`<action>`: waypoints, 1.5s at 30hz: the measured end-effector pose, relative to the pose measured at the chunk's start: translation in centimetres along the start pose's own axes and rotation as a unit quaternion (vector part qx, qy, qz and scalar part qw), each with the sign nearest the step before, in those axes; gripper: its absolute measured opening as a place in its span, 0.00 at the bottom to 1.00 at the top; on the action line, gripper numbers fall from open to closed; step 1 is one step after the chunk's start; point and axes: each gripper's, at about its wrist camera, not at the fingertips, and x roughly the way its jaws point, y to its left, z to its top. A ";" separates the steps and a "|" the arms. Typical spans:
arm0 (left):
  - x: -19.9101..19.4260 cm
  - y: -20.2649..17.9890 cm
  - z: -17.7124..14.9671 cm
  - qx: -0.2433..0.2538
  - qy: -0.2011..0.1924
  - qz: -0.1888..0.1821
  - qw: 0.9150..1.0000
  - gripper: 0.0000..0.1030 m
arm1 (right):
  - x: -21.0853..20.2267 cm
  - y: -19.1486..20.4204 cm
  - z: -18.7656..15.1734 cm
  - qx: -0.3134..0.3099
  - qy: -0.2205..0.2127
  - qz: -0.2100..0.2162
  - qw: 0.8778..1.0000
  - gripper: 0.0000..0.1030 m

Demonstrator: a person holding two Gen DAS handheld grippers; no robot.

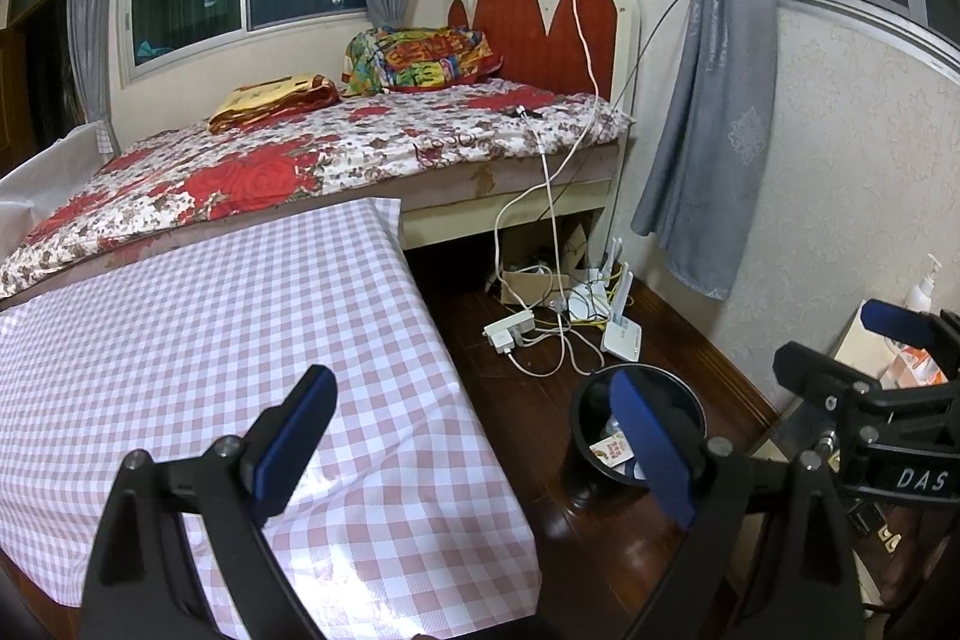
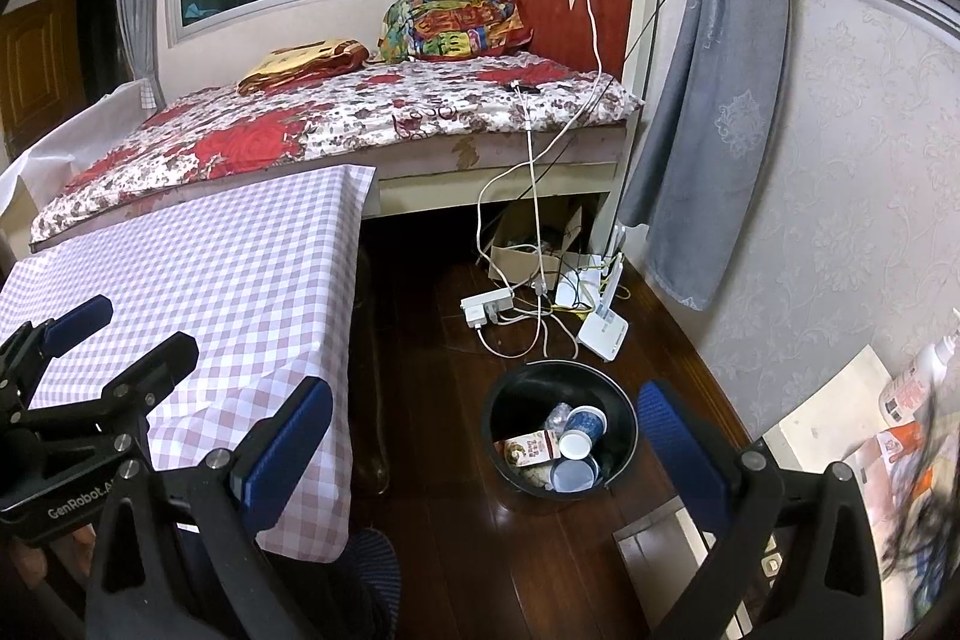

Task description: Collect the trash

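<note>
A black round trash bin (image 2: 561, 436) stands on the dark wood floor right of the table. It holds a small carton (image 2: 528, 448), paper cups (image 2: 583, 427) and a crumpled plastic piece. The bin also shows in the left wrist view (image 1: 636, 436), partly behind my finger. My left gripper (image 1: 480, 454) is open and empty, over the table's right edge. My right gripper (image 2: 486, 454) is open and empty, above the floor beside the bin. Each gripper shows at the other view's edge.
A table with a pink checked cloth (image 1: 240, 340) fills the left. Behind it is a bed with a floral cover (image 2: 360, 118). A power strip (image 2: 487, 307), cables and a router (image 2: 603, 331) lie on the floor. A low stand with bottles (image 2: 918, 382) is at the right.
</note>
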 end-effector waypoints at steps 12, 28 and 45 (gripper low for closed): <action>0.2 0.0 0.4 0.002 -0.004 0.001 1.000 0.92 | 0.0 0.1 -0.1 0.000 0.000 0.000 1.000 1.00; 0.2 0.3 0.4 -0.001 -0.003 0.003 1.000 0.92 | -0.1 -0.1 0.0 0.000 0.000 -0.001 1.000 1.00; 0.2 0.1 0.0 -0.004 -0.004 -0.010 1.000 0.97 | -0.1 -0.1 0.2 0.004 0.000 -0.005 1.000 1.00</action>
